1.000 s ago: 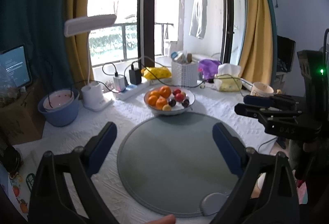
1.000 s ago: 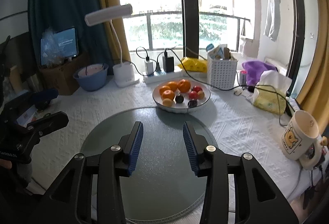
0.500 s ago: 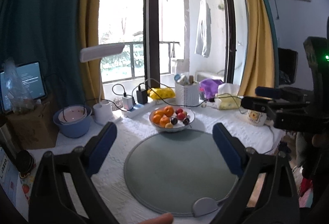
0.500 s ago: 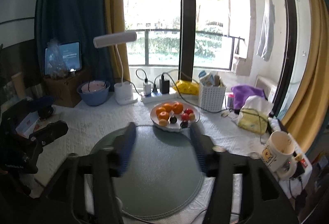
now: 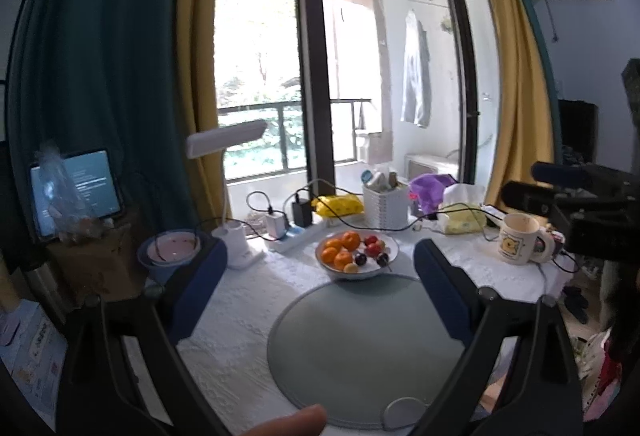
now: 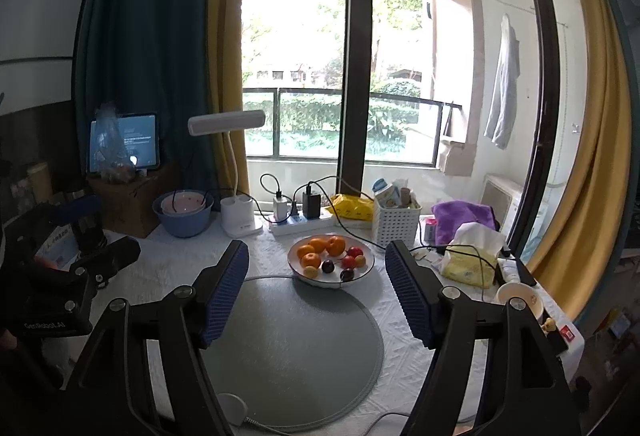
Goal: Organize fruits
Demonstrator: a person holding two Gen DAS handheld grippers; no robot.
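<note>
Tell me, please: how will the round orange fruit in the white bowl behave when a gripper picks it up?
The round orange fruit probably rolls if nudged. It leans on neighbours in the white bowl, so they may shift. It likely dents under pressure.

Left wrist view: raised above the surface's (image 5: 248,300) near edge, facing the window, tilted slightly down. Right wrist view: same heading, beside it. Shared: fruit plate (image 5: 390,256) (image 6: 370,268), round mat (image 5: 360,348) (image 6: 296,348), desk lamp (image 5: 226,142) (image 6: 226,122).
</note>
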